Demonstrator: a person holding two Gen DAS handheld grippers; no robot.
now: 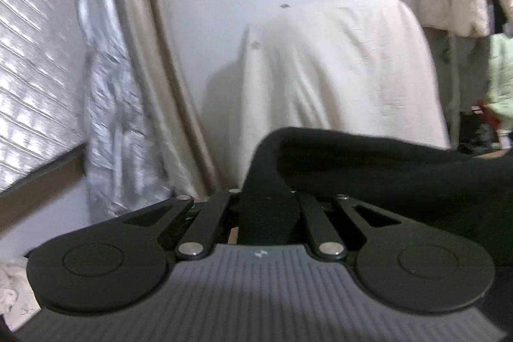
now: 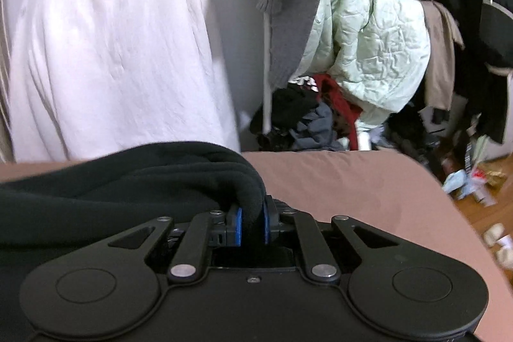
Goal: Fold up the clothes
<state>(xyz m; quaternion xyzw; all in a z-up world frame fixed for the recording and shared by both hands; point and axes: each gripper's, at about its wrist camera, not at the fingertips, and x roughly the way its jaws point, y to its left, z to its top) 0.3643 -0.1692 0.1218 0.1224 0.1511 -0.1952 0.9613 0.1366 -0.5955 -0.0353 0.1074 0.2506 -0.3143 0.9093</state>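
A black garment (image 1: 384,169) is held up between both grippers. My left gripper (image 1: 266,197) is shut on one thick folded edge of it; the cloth runs off to the right and hides the fingertips. In the right wrist view the same black garment (image 2: 128,181) runs off to the left. My right gripper (image 2: 251,223) is shut on its bunched edge, with the blue pads (image 2: 236,225) pressed on both sides of the cloth. The garment hangs over a brown bed surface (image 2: 352,197).
A white cloth-covered object (image 1: 336,69) stands behind the bed against the wall. A silver curtain (image 1: 109,85) hangs at the left. A clothes rack with a pale green quilted jacket (image 2: 368,47) and a pile of clothes (image 2: 304,120) is at the right. Litter lies on the wooden floor (image 2: 481,188).
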